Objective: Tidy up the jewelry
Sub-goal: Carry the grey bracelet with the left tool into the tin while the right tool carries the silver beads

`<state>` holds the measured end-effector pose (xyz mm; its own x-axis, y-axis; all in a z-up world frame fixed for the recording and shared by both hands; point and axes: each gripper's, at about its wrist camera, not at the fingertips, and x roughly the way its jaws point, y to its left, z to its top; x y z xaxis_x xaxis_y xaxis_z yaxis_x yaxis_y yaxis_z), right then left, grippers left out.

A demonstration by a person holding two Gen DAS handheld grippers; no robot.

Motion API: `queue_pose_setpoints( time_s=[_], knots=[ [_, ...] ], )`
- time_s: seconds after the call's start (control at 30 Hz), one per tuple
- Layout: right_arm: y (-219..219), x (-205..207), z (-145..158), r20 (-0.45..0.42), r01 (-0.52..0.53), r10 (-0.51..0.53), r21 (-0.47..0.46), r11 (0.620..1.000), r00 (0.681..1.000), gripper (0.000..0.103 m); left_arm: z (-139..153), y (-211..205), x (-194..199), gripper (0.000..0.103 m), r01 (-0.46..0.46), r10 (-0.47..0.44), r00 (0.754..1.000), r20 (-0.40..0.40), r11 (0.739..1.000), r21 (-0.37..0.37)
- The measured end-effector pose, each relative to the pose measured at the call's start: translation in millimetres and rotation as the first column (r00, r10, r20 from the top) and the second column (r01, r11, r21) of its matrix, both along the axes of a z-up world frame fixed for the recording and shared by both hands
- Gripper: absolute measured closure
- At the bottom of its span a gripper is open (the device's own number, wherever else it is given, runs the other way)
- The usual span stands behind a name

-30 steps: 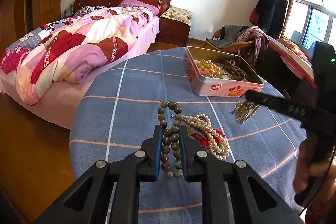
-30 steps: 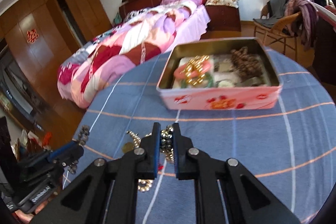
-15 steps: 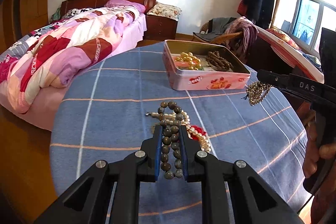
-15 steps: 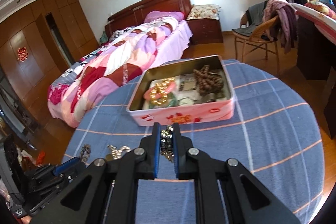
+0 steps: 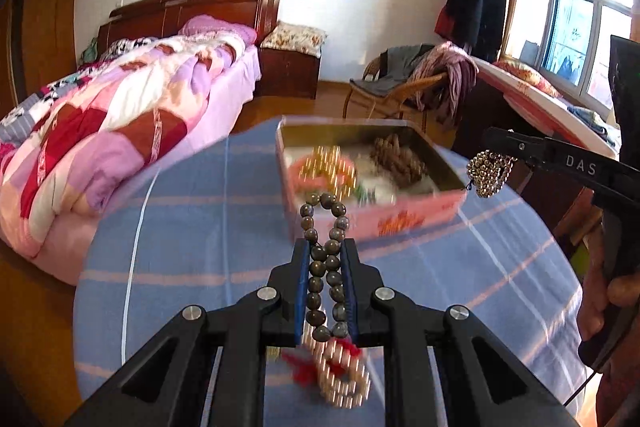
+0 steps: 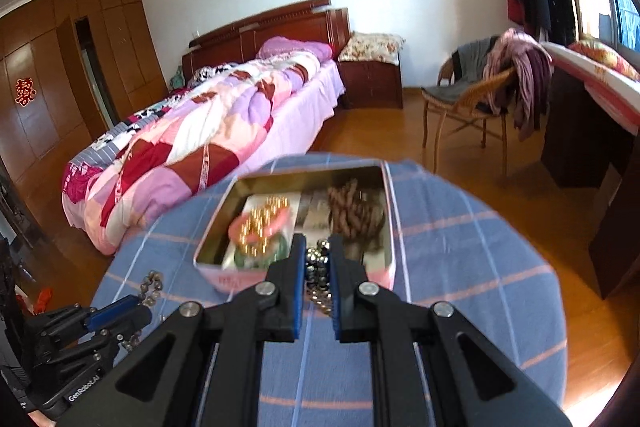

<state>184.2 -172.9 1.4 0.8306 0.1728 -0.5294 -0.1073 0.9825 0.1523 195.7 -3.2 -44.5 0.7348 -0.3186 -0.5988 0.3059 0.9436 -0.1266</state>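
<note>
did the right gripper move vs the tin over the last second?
Yes. The right gripper, shut on the metal bead chain, has closed in on the pink tin: its fingertips now overlap the tin's near wall instead of sitting short of it.

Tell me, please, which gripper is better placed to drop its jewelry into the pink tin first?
Probably the right gripper: its silver bead cluster hangs beside the pink tin at its rim. The left gripper, shut on the brown bead bracelet, sits farther back over the blue tablecloth.

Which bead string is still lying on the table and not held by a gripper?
The pearl necklace with the red bit, lying on the blue cloth. The dark bead bracelet is in the left gripper, the silver bead string in the right gripper.
</note>
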Motion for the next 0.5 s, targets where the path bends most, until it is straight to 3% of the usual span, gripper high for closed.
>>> queue_pose_setpoints(
  time_s=[0.2,0.4,0.5],
  knots=[
    [3,24,11,0.051,0.011,-0.012,0.004,1.000,0.999,0.089,10,-18,38,0.088,0.011,-0.010,0.999,0.034,0.999,-0.033],
    [13,45,0,0.061,0.018,-0.017,-0.008,1.000,0.998,0.089,2,-36,72,0.088,0.005,-0.004,1.000,0.029,0.999,-0.045],
    [15,56,-9,0.057,0.040,-0.038,-0.028,0.999,0.998,0.089,-5,-45,90,0.088,-0.015,0.015,1.000,0.020,1.000,-0.017]
  ],
)
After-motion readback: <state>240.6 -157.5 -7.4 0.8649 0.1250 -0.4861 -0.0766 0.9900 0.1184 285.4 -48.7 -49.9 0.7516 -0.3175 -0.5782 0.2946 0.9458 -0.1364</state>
